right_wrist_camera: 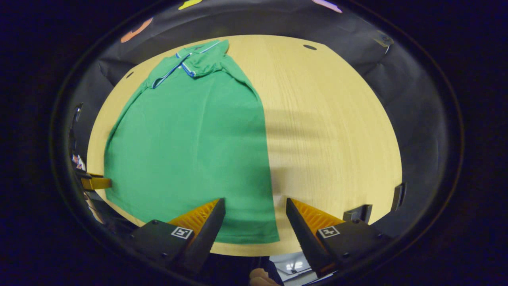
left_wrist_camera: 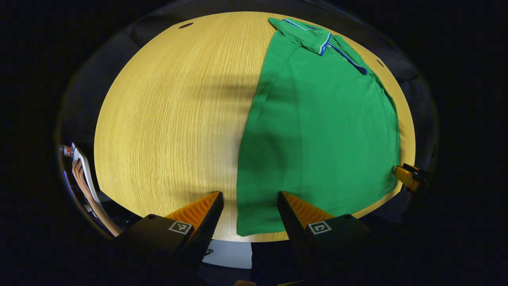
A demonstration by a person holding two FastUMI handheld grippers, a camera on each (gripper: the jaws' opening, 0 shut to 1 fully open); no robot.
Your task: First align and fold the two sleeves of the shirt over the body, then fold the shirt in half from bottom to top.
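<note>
A green polo shirt [left_wrist_camera: 321, 135] [right_wrist_camera: 190, 147] with blue-and-white trim lies flat on the wooden table [left_wrist_camera: 166, 119] [right_wrist_camera: 333, 135], collar at the far end, both sleeves folded over the body. My left gripper [left_wrist_camera: 250, 198] hovers open over the shirt's near left bottom corner, holding nothing. My right gripper [right_wrist_camera: 256, 204] hovers open over the near right bottom corner, also holding nothing. In the left gripper view the right gripper [left_wrist_camera: 406, 176] shows at the far right edge; in the right gripper view the left gripper [right_wrist_camera: 95, 182] shows at the far left edge.
The table's near edge runs just in front of both grippers. A person's hand [left_wrist_camera: 79, 171] rests on a white object beyond the table's left side. Two dark brackets [right_wrist_camera: 359, 212] sit at the table's near right rim. Black cloth walls surround the table.
</note>
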